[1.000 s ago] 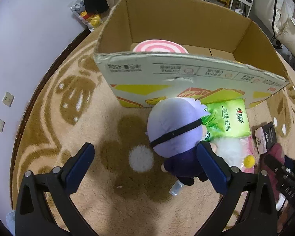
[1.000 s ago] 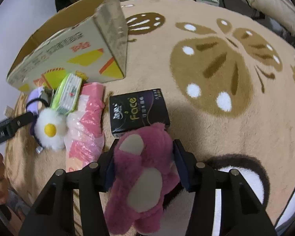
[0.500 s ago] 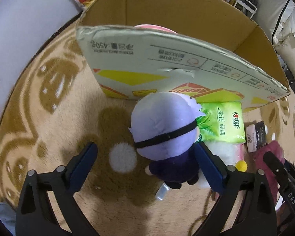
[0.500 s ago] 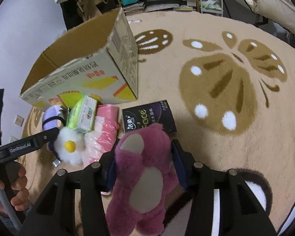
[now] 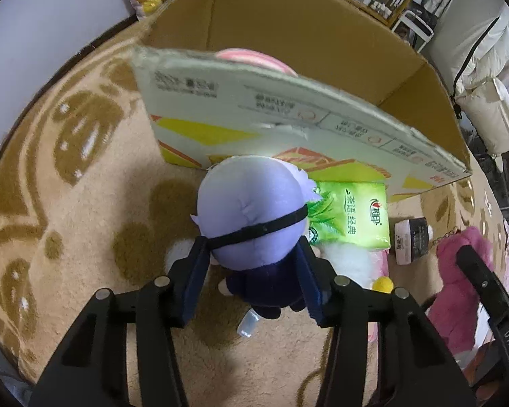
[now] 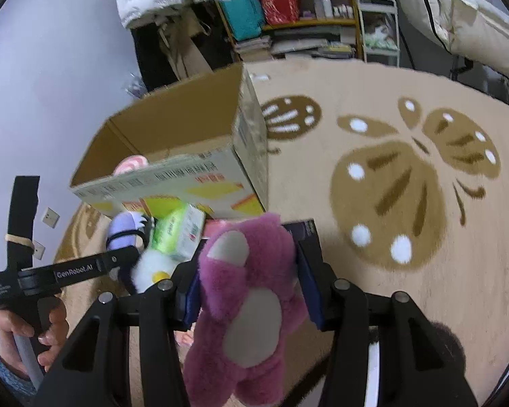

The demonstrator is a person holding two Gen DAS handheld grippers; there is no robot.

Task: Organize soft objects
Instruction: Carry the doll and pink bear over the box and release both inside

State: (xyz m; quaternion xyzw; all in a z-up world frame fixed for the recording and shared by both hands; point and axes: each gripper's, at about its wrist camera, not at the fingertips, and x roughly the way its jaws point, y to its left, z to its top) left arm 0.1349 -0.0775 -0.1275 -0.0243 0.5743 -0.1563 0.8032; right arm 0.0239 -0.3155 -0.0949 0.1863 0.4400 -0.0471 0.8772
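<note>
Closed since the earlier frame: left gripper [image 5: 252, 273] now pinching purple doll [image 5: 251, 227] on rug, cardboard box [image 5: 288, 115] just beyond. Right gripper [image 6: 247, 291] clamps pink bear [image 6: 247, 305], raised.

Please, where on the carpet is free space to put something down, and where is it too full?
Free: the carpet left of the purple-haired doll, below the cardboard box, and the wide patterned stretch right of the box. Crowded: in front of the box, where the doll, green tissue pack, white flower plush and black tissue pack lie together.
</note>
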